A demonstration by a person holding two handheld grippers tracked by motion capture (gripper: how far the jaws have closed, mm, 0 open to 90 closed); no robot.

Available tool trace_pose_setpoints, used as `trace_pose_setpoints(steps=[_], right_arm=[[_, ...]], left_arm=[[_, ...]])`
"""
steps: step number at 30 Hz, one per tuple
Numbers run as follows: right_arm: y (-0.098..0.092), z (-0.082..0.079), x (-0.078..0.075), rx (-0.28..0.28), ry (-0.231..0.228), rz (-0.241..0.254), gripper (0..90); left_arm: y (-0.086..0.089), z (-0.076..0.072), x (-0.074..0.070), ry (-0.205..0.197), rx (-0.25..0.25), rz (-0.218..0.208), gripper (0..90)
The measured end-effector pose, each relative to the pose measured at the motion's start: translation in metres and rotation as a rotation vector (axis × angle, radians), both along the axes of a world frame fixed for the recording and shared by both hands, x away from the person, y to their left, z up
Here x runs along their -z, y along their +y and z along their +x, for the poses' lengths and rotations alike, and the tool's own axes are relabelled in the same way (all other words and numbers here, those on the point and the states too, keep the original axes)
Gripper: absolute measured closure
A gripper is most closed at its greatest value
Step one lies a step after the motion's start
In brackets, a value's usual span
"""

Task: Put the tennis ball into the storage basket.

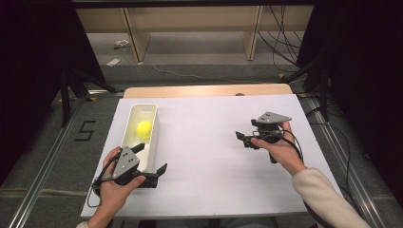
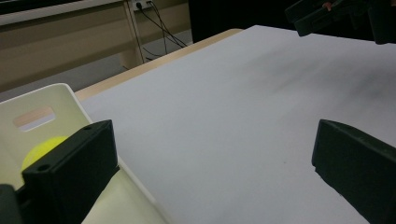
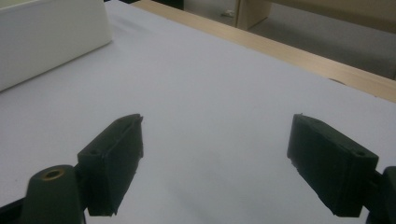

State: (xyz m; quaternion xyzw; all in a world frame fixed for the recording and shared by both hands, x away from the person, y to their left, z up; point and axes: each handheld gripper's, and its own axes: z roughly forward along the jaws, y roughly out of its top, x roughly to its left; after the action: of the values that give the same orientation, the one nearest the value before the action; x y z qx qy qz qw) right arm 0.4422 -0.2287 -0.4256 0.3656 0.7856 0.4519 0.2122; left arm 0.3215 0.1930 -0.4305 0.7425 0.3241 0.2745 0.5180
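A person sits at a table [image 1: 214, 156] with a white top. Each hand holds a black gripper.

The left gripper [image 1: 153, 161] is at the near left of the table. Its jaws are wide apart and hold nothing. One jaw hangs over the near end of a long white bin [image 1: 153, 137], and the other jaw is out over the bare table just to the right of the bin. In the left gripper view, the left gripper [image 2: 210, 172] has one jaw in front of the bin [image 2: 65, 100] and the other jaw low on the right side.

A yellow ball [image 1: 144, 128] lies inside the bin, about in the middle of it. The bin stands on the left side of the table, with its long side going from near to far. The ball is a bit farther away than the left gripper and is not touching it. In the left gripper view, the ball [image 2: 39, 153] peeks out from behind the jaw.

The right gripper [image 1: 243, 138] is on the right side of the table, well away from the bin. It points left. In the right gripper view, the right gripper [image 3: 215, 158] has its jaws wide apart with only bare table between them. A white side of the bin [image 3: 51, 39] shows at the far left there.
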Motion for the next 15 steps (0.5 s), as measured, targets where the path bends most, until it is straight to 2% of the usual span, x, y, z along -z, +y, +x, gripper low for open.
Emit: trace_pose_setpoints(steps=[15], right_arm=[[-0.027,-0.015,0.003,0.041,-0.002,0.003,18.8]], left_arm=[[0.000,0.000,0.000,0.000,-0.005,-0.004,0.0]])
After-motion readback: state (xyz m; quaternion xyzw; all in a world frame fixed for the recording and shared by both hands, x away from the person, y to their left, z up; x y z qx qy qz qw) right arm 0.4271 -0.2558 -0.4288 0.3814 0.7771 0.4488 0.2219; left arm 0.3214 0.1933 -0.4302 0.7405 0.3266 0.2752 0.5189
